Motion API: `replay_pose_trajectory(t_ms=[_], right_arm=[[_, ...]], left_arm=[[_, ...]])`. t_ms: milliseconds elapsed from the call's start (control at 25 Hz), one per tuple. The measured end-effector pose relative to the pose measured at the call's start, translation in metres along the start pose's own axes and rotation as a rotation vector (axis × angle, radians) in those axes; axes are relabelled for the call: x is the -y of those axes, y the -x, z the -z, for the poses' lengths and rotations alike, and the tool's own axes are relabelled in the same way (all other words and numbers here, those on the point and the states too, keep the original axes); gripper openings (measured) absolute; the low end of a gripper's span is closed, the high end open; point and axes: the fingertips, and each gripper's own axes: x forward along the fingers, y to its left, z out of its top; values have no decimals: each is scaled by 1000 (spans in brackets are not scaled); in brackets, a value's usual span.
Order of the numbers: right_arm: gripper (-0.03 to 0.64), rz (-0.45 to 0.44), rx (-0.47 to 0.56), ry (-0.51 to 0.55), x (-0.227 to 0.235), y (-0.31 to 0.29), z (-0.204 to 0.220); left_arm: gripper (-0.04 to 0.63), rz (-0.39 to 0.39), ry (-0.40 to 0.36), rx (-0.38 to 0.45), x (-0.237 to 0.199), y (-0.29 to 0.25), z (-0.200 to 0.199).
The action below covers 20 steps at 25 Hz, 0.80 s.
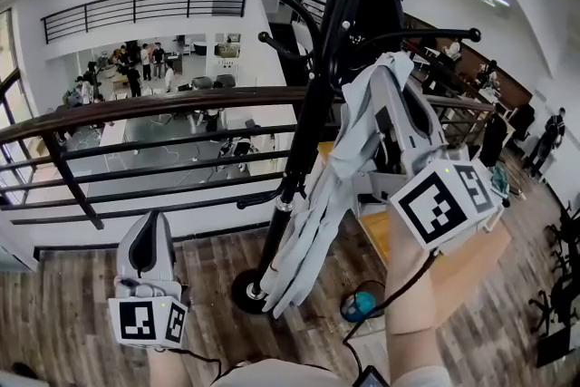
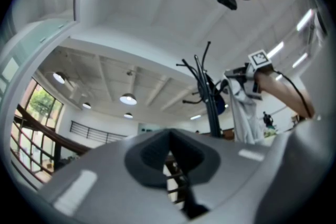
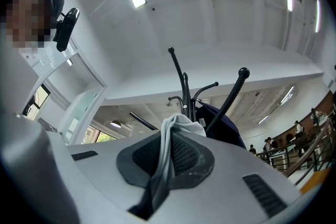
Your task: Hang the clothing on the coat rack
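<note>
Currently: my right tool (image 3: 169, 150) pinches the pale grey cloth garment (image 1: 331, 195) beside the black metal coat rack (image 1: 317, 86); my left tool (image 2: 169, 136), pressed together, empty. Best loop fabric over a prong (image 1: 470, 34) before releasing.

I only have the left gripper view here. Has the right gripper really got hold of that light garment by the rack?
Observer: Yes, the right gripper view shows the right gripper with its fingers closed on a fold of the light grey garment.
Operator: Where does the rest hang?
Observer: In the head view it drapes down beside the coat rack pole, its lower end overlapping the round base.
Operator: Any hook close?
Observer: A ball-tipped hook rises just beyond the fold.
</note>
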Motion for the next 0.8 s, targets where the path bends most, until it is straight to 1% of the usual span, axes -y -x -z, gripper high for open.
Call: replay_pose_trajectory(t_ms=[320, 480, 680, 800], right_arm=[[12, -5, -55, 97, -18, 5, 11], [14, -28, -86, 108, -31, 6, 26], [14, -48, -115, 135, -33, 10, 33], [14, -65, -146, 144, -42, 12, 45]], left_arm=[[9, 1, 11, -6, -8, -2, 1], [9, 11, 14, -7, -15, -4, 6], [9, 27, 16, -9, -7, -8, 4], [9, 29, 19, -9, -9, -6, 6]])
